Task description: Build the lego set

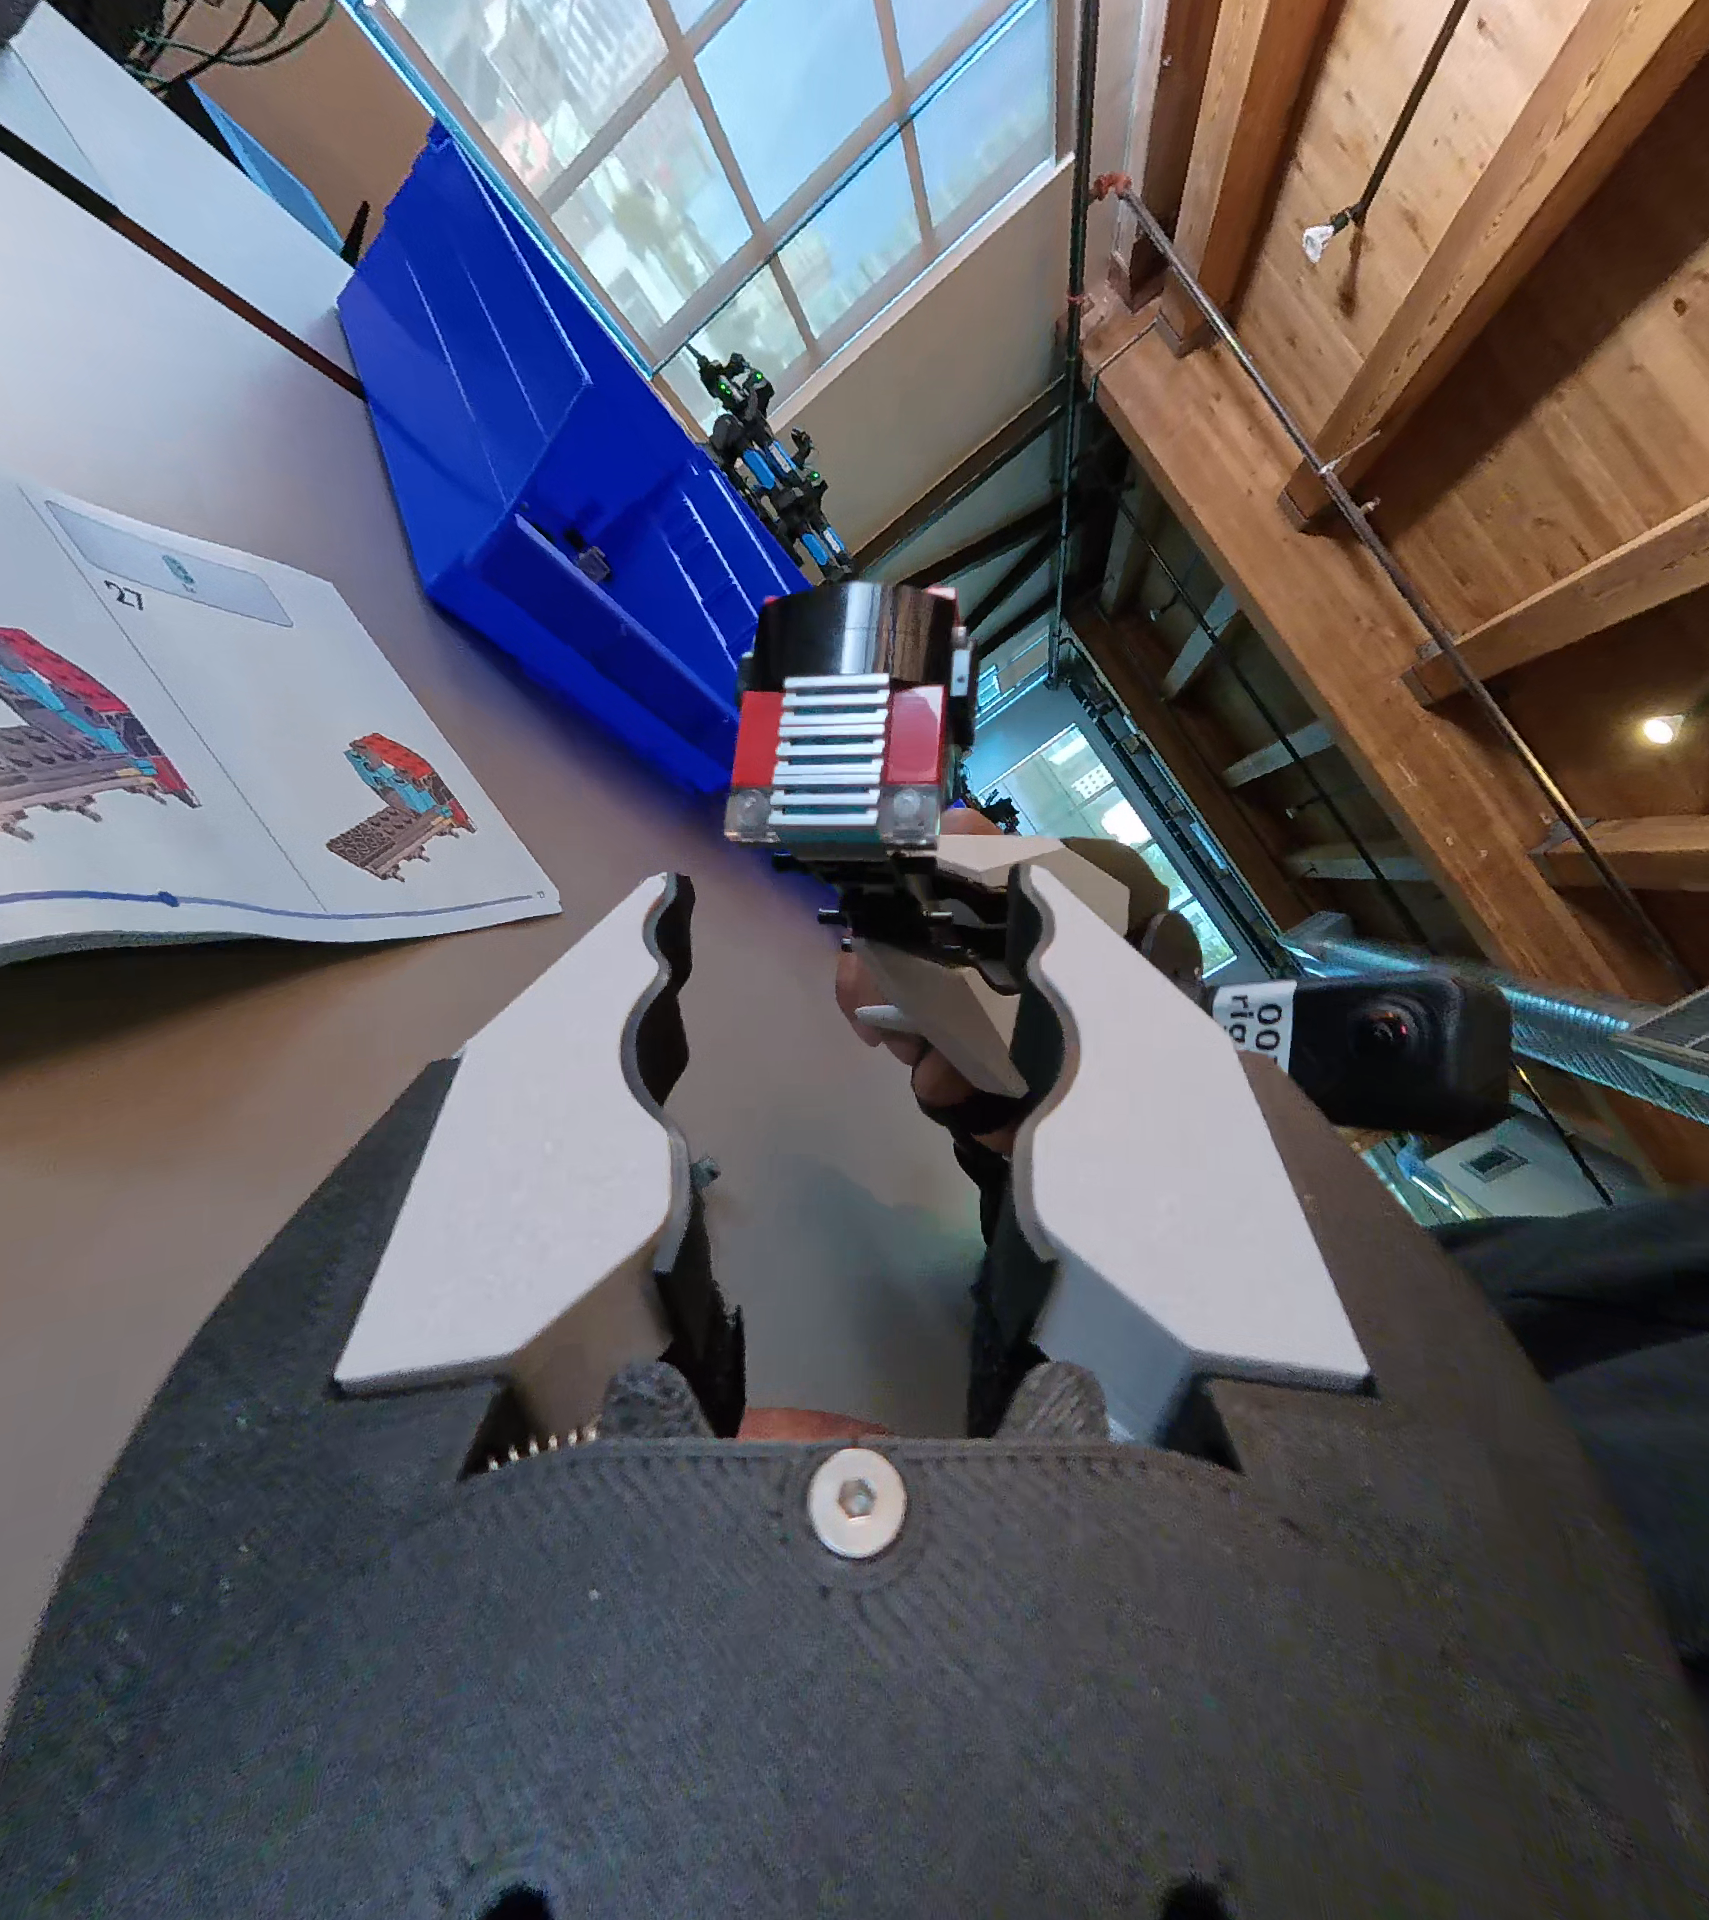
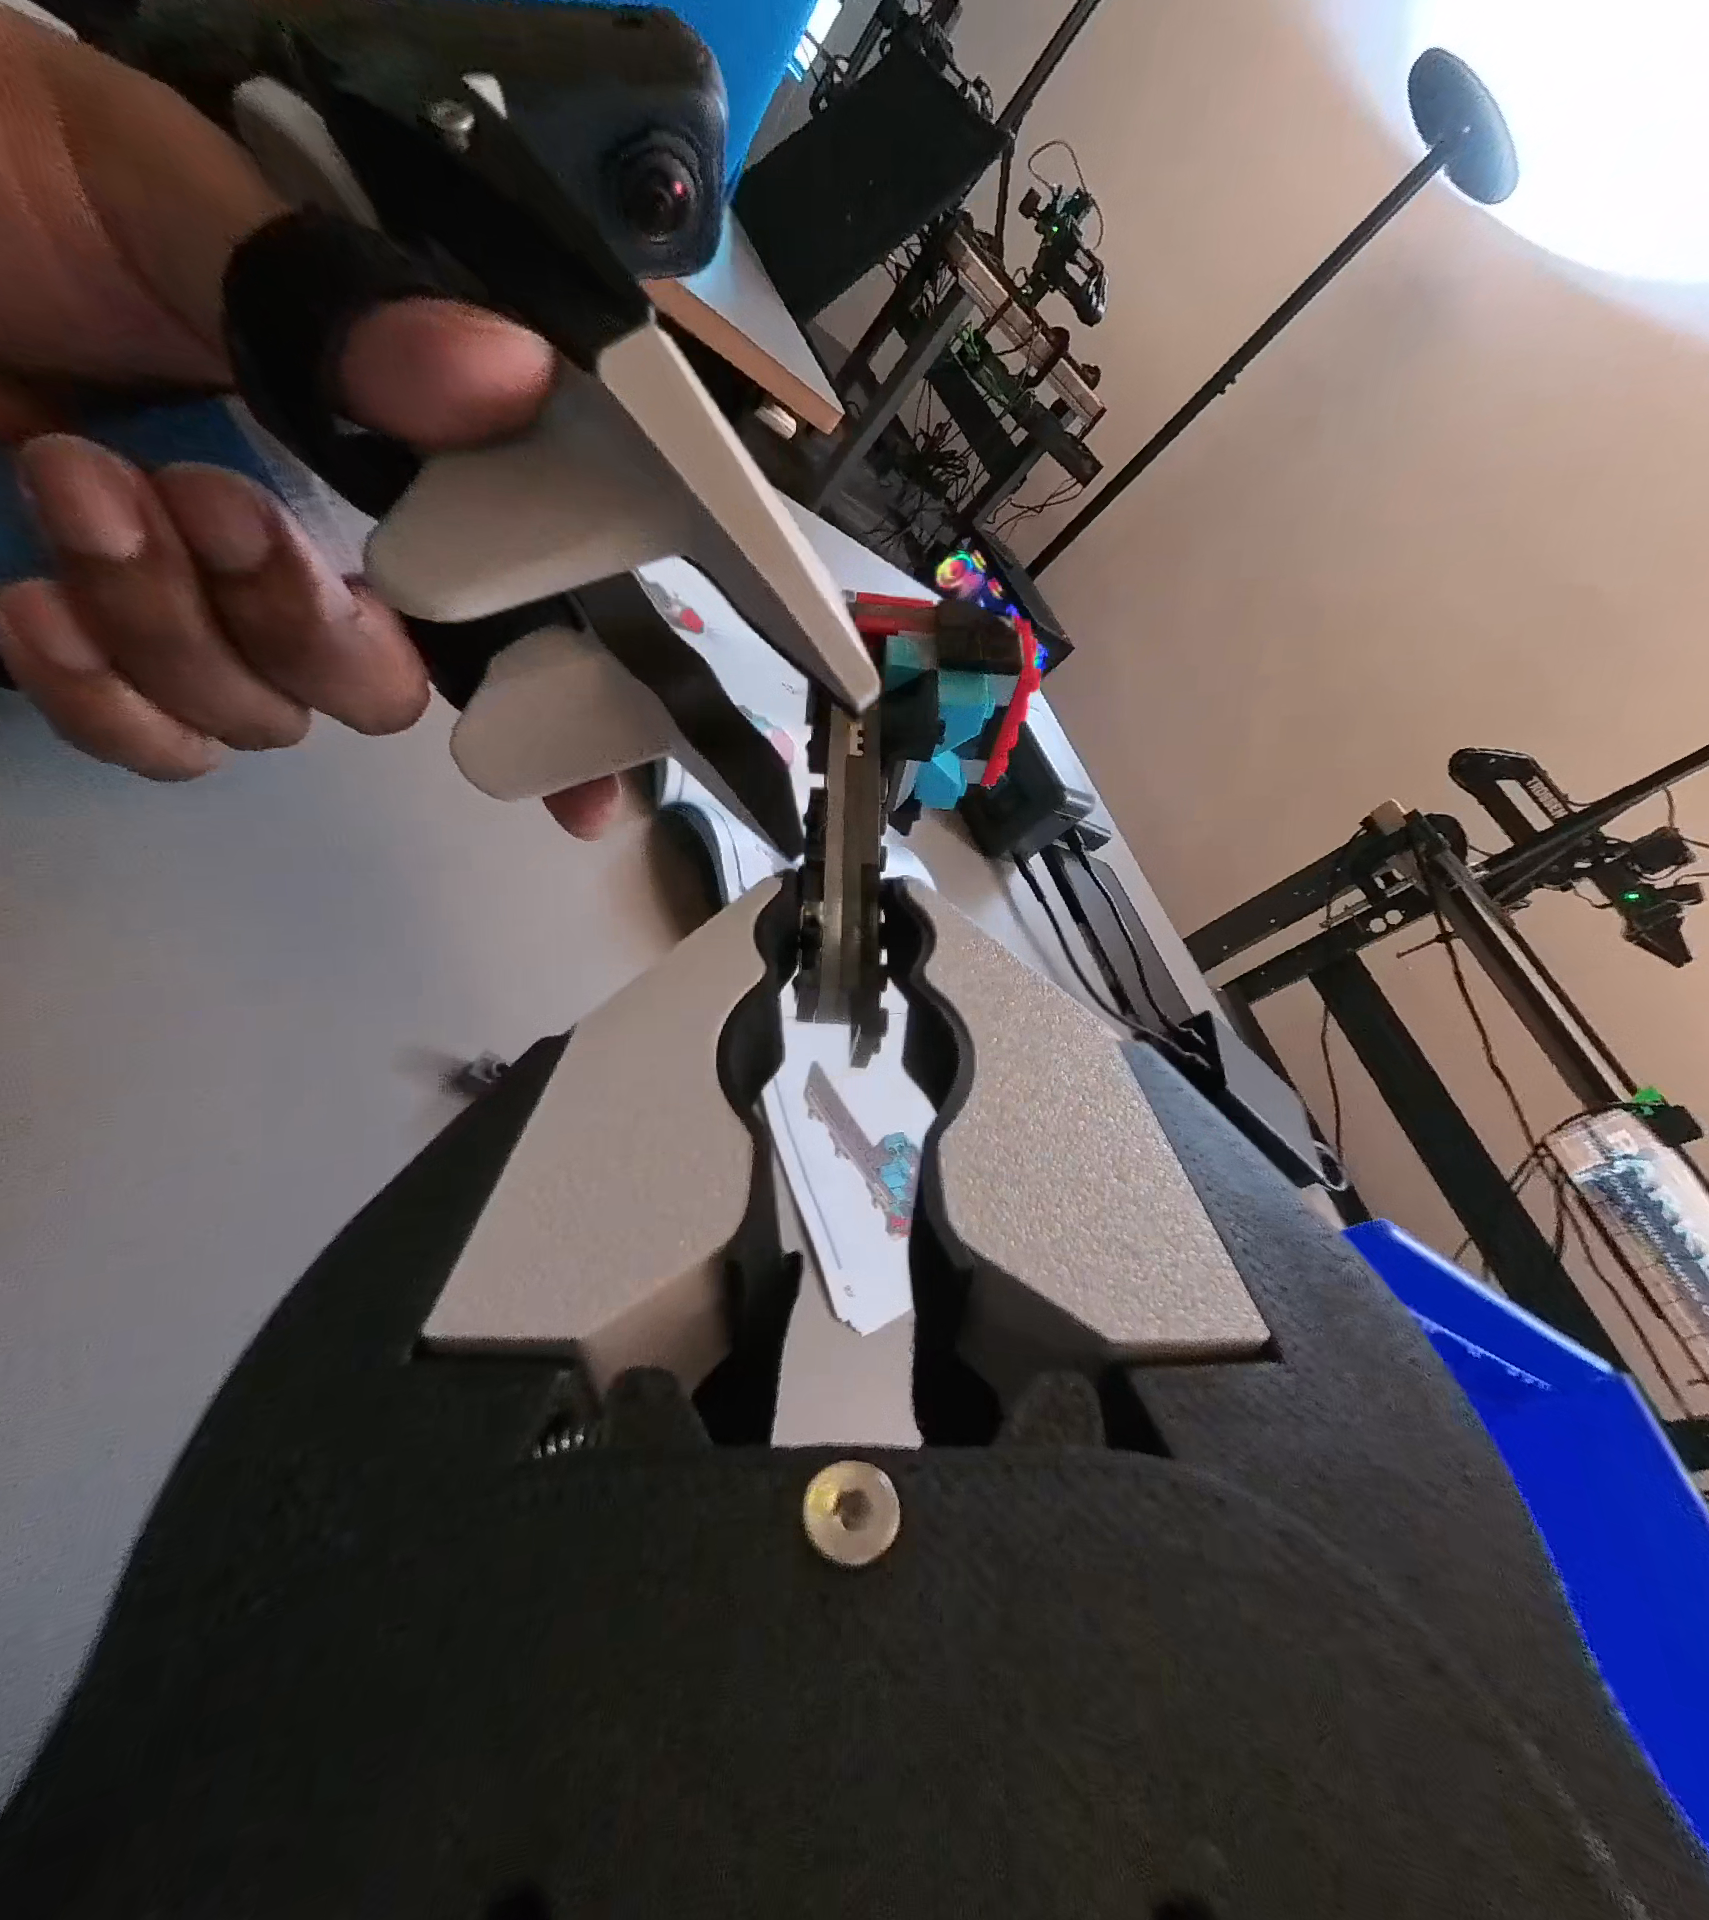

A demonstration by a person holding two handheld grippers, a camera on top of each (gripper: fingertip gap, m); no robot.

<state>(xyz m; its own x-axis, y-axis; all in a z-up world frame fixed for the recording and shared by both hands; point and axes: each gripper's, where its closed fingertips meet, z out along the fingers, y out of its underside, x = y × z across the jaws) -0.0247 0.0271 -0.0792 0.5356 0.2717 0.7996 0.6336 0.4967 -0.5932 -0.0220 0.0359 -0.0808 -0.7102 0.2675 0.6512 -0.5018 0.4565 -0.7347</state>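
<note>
The lego truck (image 1: 834, 748) has a red and grey grille front and a black top, and hangs in the air above the table. My right gripper (image 2: 845, 935) is shut on its grey chassis plate (image 2: 848, 831). The red and teal cab (image 2: 954, 686) points away from it. In the left wrist view the right gripper (image 1: 907, 904) holds the truck from below. My left gripper (image 1: 845, 883) is open, its jaws wide apart just under the truck's front. In the right wrist view one left finger (image 2: 725, 540) touches the truck beside the cab.
An open instruction booklet (image 1: 154, 748) lies on the brown table (image 1: 154, 1195); it also shows in the right wrist view (image 2: 860, 1226). A blue bin (image 1: 538, 468) stands behind it. A small grey piece (image 1: 704, 1169) lies on the table. A person's hand (image 2: 154, 582) holds the left gripper. My two grippers' fingertips are within a few centimetres of each other.
</note>
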